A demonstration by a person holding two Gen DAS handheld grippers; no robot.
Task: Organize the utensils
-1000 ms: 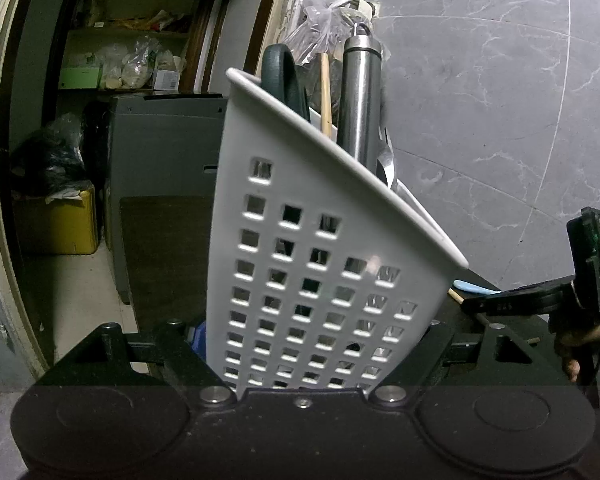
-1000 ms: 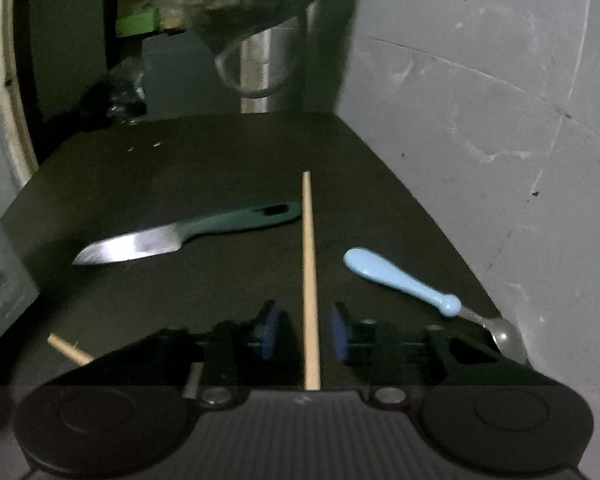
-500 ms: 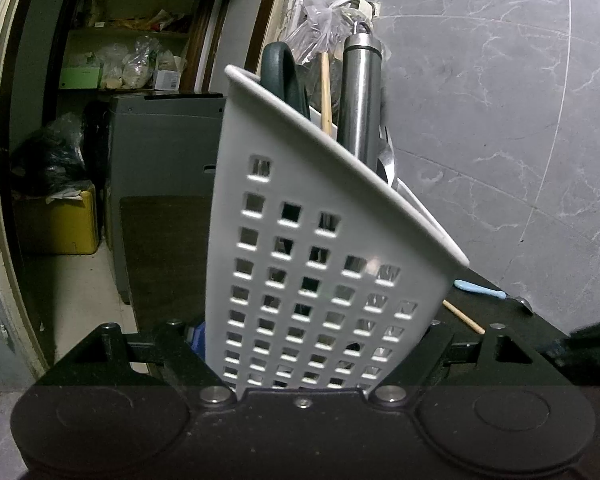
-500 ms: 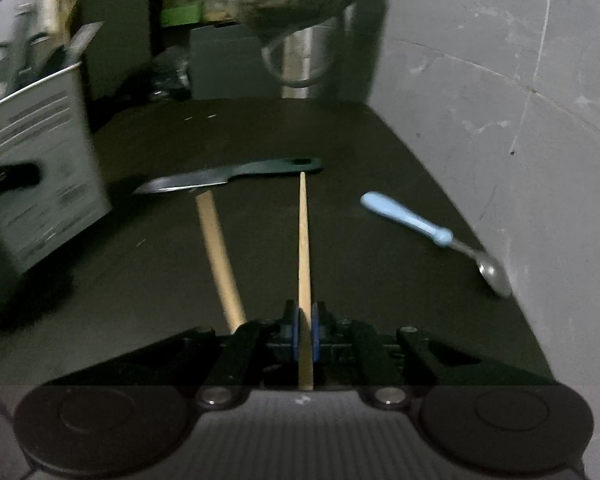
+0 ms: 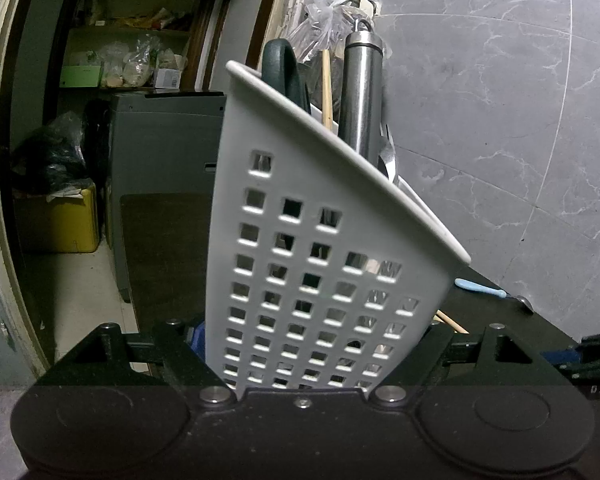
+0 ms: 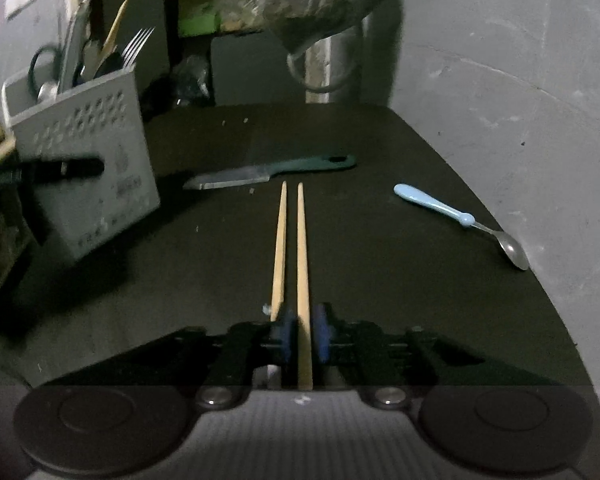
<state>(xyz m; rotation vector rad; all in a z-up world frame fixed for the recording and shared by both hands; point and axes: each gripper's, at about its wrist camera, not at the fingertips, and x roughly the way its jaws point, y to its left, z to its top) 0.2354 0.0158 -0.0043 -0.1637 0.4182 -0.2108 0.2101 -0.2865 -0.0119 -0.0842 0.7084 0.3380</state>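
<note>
My right hand-held gripper (image 6: 300,338) now opening around one chopstick (image 6: 303,264), newly laid beside its mate (image 6: 279,248); left hand-held gripper (image 5: 304,344) clamps the basket (image 5: 300,264).

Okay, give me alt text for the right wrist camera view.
The right tongs are opening around one wooden chopstick, with a second chopstick lying just left of it on the black table. Beyond lie a green-handled knife and a blue-handled spoon; a white utensil caddy tilts at left.
</note>
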